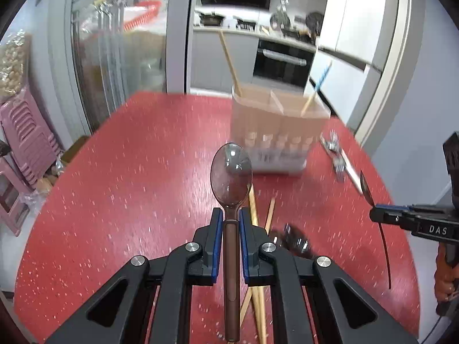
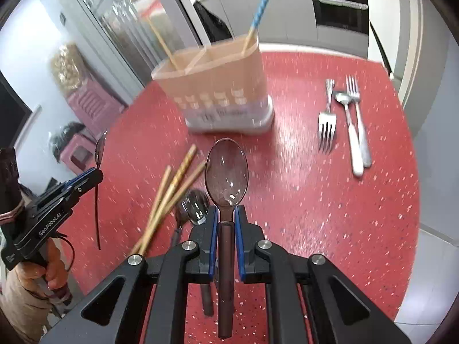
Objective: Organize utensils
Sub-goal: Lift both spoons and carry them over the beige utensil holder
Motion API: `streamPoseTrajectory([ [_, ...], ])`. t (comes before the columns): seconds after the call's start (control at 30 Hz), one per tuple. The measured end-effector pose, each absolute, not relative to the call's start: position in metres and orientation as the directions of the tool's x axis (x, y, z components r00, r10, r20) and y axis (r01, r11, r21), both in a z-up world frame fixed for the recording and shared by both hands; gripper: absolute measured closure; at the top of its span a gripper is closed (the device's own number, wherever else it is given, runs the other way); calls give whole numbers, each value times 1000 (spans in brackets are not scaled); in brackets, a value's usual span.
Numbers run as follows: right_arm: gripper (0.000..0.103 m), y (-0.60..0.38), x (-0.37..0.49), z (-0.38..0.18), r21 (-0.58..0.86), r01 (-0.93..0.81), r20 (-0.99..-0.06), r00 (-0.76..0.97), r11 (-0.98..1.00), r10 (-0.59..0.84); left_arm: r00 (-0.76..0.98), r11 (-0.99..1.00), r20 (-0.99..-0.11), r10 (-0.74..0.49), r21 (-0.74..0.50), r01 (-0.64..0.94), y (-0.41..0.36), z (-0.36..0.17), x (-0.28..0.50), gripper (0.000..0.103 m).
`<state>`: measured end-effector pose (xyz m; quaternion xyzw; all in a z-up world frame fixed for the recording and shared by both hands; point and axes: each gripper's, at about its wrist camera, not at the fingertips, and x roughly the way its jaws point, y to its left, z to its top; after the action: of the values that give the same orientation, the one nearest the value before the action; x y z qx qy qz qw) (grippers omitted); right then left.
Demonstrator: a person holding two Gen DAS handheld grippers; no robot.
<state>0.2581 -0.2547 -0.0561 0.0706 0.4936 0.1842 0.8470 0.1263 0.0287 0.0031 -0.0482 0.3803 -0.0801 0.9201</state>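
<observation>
My left gripper is shut on the neck of a brown see-through plastic spoon, bowl forward, lifted above the red table. My right gripper is shut on a second brown plastic spoon, also held in the air. Each gripper shows at the edge of the other view, the right gripper and the left gripper. Ahead stands the beige divided utensil holder, the same holder in the left wrist view, with one wooden chopstick and one blue-striped chopstick in it.
Loose chopsticks and another brown spoon lie on the table below the grippers. Two forks and a white-handled spoon lie right of the holder. Pink stools stand off the table's left edge.
</observation>
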Motion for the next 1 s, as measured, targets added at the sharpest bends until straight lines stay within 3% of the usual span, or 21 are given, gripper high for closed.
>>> streamPoseTrajectory([
  [0.53, 91, -255, 316, 38, 363, -261, -619, 650, 894, 441, 860, 960, -471, -195, -273, 68, 38, 99, 196, 68],
  [1.0, 91, -232, 411, 51, 321, -256, -501, 771, 912, 393, 908, 966, -392, -150, -253, 50, 14, 109, 284, 68],
])
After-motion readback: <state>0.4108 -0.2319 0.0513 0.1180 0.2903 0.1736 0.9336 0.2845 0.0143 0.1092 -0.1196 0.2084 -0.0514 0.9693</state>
